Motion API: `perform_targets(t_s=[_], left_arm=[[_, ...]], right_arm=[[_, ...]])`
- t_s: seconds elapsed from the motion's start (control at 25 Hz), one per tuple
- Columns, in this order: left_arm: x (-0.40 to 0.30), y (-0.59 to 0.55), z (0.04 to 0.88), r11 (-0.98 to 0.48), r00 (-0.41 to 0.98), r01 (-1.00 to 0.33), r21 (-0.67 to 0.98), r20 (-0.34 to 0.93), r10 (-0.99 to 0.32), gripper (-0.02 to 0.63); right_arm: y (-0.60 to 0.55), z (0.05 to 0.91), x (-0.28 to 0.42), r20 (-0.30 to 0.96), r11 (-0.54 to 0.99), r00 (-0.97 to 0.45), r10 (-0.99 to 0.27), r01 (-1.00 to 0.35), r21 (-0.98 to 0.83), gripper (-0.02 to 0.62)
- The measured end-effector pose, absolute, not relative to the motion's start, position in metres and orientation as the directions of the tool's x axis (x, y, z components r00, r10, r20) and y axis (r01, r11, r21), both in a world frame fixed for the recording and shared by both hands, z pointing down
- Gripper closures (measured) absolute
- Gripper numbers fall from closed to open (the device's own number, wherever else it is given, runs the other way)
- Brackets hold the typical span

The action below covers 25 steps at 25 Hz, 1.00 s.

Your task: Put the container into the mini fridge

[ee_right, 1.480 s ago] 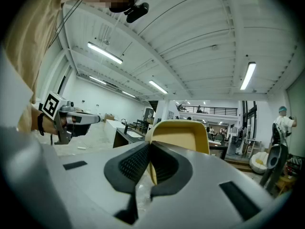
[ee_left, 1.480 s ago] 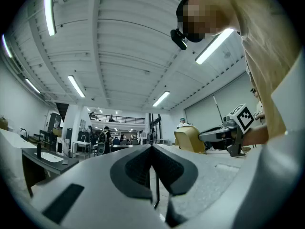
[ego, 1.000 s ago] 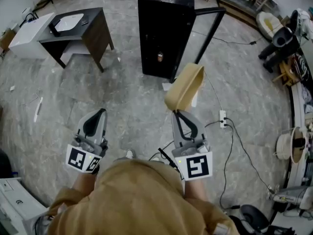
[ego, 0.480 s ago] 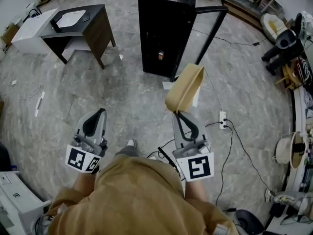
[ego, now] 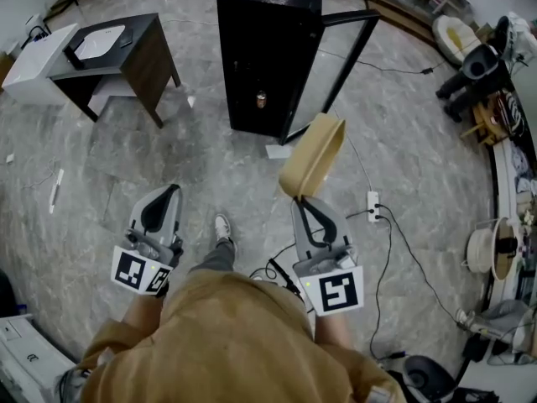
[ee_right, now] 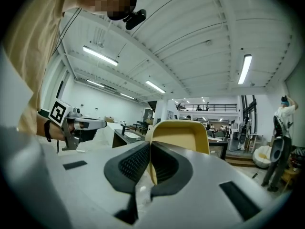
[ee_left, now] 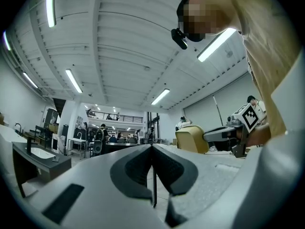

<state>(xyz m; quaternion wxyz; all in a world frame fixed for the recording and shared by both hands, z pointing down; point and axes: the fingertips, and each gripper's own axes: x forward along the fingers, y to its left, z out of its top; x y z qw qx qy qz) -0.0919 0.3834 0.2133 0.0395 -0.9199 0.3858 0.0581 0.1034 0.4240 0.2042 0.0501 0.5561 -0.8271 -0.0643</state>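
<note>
The container (ego: 312, 158) is a plain tan-yellow tub with round corners and a thick rim. It is up in the air over the grey floor (ego: 126, 158), held by its lower edge. The right gripper (ego: 299, 198) squeezes that edge between its two jaws. The black mini fridge (ego: 268, 49) stands ahead with its door (ego: 337, 70) swung open, well apart from the tub. The left gripper (ego: 170, 191) has its jaws pressed together with nothing in them. Each gripper's cube shows a black-and-white square mark.
</note>
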Motion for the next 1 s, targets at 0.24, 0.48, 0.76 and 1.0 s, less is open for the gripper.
perform_targets(t_s=[0.24,0.48,0.76,1.0], left_arm=[[-0.100,0.298,0.202,-0.717,0.712,-0.696,-0.043,-0.170,-0.681,0.606],[-0.120,0.216,0.209,-0.740,0.732,-0.672,-0.021,-0.167,-0.660,0.606],[-0.138,0.153,0.223,-0.772,0.761,-0.636,0.016,-0.153,-0.630,0.606],[-0.134,0.134,0.247,-0.783,0.772,-0.618,0.071,-0.130,-0.622,0.606]], right_arm=[[0.339,0.198,0.098,0.015,0.352,-0.356,-0.934,-0.916,0.191,0.589],[0.258,0.196,0.077,0.032,0.326,-0.327,-0.945,-0.921,0.213,0.588],[0.199,0.189,0.048,0.080,0.330,-0.321,-0.944,-0.915,0.230,0.589],[0.172,0.189,0.040,0.093,0.338,-0.324,-0.941,-0.912,0.233,0.589]])
